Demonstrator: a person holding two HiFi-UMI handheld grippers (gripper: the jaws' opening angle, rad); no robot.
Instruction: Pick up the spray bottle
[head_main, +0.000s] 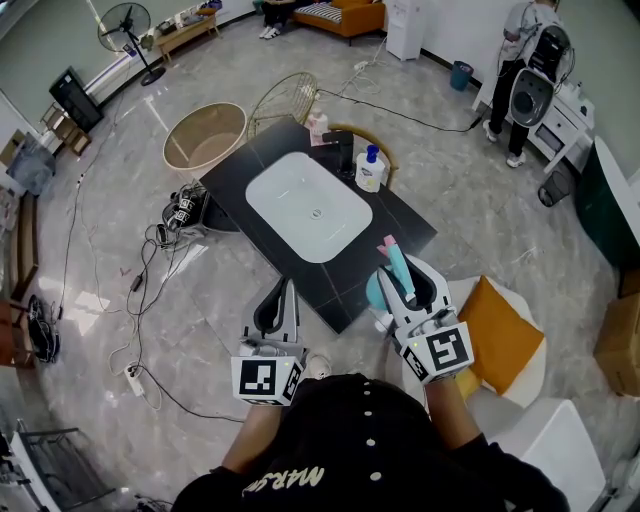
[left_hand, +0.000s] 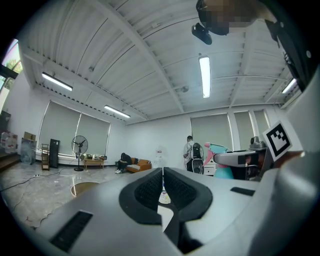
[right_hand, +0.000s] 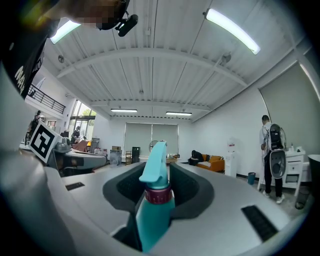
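Observation:
The spray bottle (head_main: 396, 264) is teal with a pink trigger and a dark red collar. My right gripper (head_main: 402, 278) is shut on it, holding it above the near right corner of the black table (head_main: 402, 226). In the right gripper view the spray bottle (right_hand: 155, 200) stands upright between the dark pads (right_hand: 192, 192), its nozzle pointing away from the camera. My left gripper (head_main: 281, 300) hovers off the table's near edge, its jaws closed together with nothing between them. The left gripper view shows its pads (left_hand: 145, 190) touching, with the spray bottle (left_hand: 223, 159) in the other gripper off to the right.
A white basin (head_main: 308, 205) sits in the table's middle, with a soap pump bottle (head_main: 369, 169) behind it. A round tub (head_main: 204, 135), a wire fan guard (head_main: 283, 100) and cables (head_main: 150, 270) lie on the floor at left. An orange cushion (head_main: 497, 330) is at right. A person (head_main: 520, 60) stands far back.

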